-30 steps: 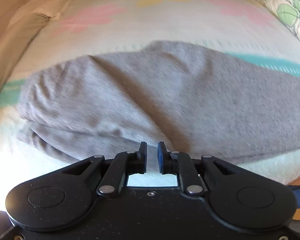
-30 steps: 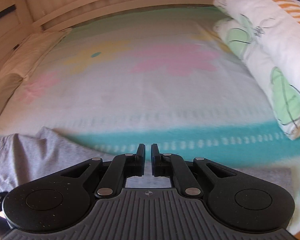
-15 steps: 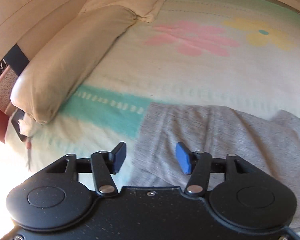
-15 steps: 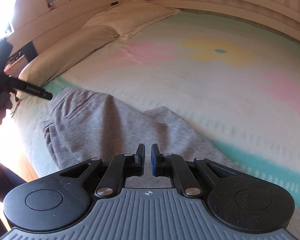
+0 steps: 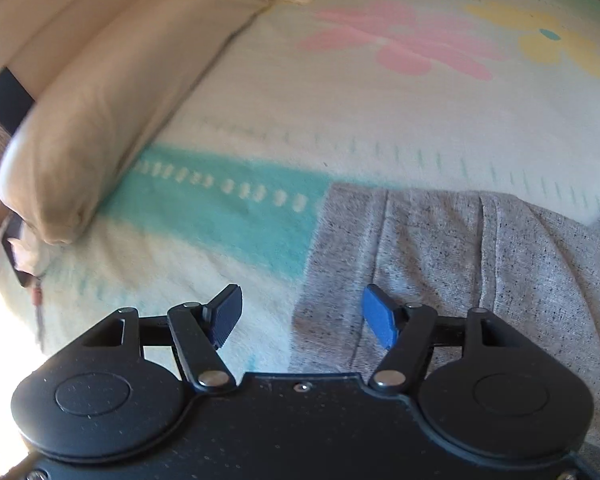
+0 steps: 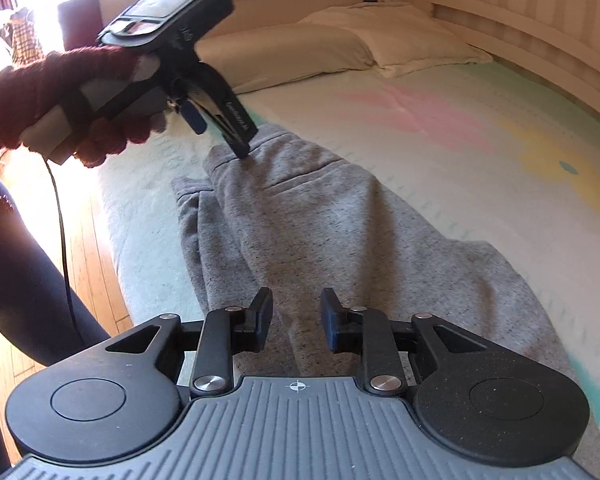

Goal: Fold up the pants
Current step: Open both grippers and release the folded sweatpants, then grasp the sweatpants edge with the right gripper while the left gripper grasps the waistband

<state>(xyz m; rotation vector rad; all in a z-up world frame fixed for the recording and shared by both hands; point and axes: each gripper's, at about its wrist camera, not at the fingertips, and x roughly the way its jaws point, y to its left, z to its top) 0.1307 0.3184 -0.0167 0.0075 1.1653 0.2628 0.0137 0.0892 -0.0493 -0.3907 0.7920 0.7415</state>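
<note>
2 grippers at work over 1 pair of grey pants (image 6: 324,220), lying partly folded on the flowered blanket (image 5: 380,120) at the near edge of the bed, well apart from the beige pillow (image 5: 112,92).

Left gripper (image 5: 302,318): fingers wide apart, nothing between them, hovering at the left end of the pants, right over the edge of the cloth (seen from the right wrist view, its tips are just at the cloth; contact cannot be told). Right gripper (image 6: 296,320): fingers partly apart, empty, above the middle of the pants.

Probably the step in hand: taking hold of the left end of the pants, to carry it over toward the other end.

To do well:
- Lower the left gripper until 1 finger slides under the edge of the pants and the other stays above, then close fully.
- Take all layers together, not only the top 1, otherwise the lower layer stays behind on the blanket.
- Avoid pinching the blanket with the pants.
- Bring the right gripper to the same end, near side, and grip at equal depth.
- Lift both evenly, keep the edge straight, lay it flush on the far end.
</note>
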